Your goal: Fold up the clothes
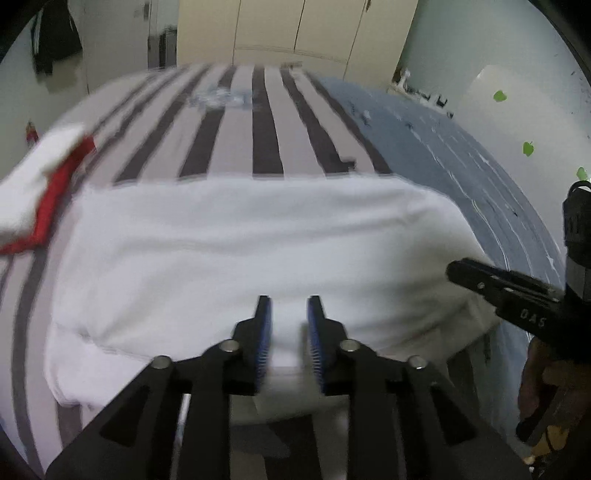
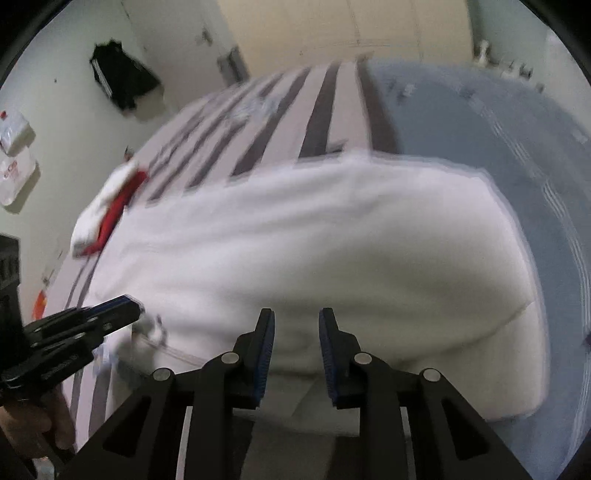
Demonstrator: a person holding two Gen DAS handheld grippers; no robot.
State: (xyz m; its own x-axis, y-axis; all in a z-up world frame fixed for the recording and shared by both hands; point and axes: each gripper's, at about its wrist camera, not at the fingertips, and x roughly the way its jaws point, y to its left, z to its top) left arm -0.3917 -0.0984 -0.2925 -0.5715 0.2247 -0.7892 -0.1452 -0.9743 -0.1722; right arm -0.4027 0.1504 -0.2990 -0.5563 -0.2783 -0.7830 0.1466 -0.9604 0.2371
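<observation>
Both released: left claw (image 1: 289,306) and right claw (image 2: 296,319) parted above the near edge of the bed (image 1: 266,122), white garment (image 1: 236,251) lying folded across its striped sheet, apparently let go so the fold settles flat.

Cream wardrobe doors (image 1: 295,29) stand behind the striped bed (image 1: 266,122); pale walls (image 1: 443,48) around.

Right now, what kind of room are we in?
Most likely a bedroom: a bed with a striped sheet, tall cream wardrobe doors behind it, and a white garment laid out on the bed.
</observation>
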